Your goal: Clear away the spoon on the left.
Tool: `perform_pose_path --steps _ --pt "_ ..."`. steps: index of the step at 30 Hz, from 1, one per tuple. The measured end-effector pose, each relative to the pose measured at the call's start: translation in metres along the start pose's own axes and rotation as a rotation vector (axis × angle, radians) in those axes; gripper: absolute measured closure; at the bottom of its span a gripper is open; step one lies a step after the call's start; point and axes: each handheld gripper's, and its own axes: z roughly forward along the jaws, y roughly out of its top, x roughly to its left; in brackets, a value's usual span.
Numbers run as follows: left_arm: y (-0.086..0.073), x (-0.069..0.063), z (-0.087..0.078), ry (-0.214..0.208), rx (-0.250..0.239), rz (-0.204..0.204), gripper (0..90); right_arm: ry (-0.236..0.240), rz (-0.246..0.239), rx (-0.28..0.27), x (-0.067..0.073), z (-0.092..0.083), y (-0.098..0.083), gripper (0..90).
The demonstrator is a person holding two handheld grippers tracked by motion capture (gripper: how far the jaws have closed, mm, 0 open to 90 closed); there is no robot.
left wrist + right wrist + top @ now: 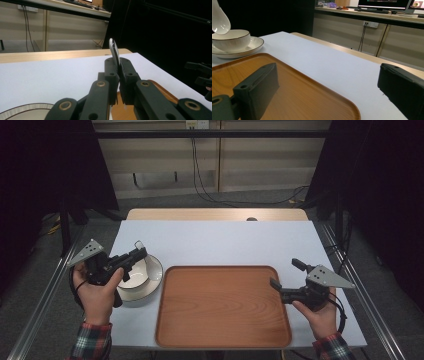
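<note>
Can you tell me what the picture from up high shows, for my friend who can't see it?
The left claw holds a white spoon above a white bowl that sits on a saucer. A wooden tray lies in the middle of the white table, and the right claw waits open at its right edge.

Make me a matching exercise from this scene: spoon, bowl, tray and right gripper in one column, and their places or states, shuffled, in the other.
1. spoon
2. bowl
3. tray
4. right gripper

a. jaws open, nothing between them
b. on a white plate
c. clamped in the left gripper
d. bare wood, on the middle of the table

Pairs: 1-c, 2-b, 3-d, 4-a
</note>
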Motion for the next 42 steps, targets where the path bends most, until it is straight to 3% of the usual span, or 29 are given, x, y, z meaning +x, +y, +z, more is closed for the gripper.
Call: perform_pose_path --steps 42 --pt "-0.022 -0.026 0.035 -0.115 0.098 -0.005 85.7 0.011 -0.004 0.002 0.001 0.001 0.000 2.6"
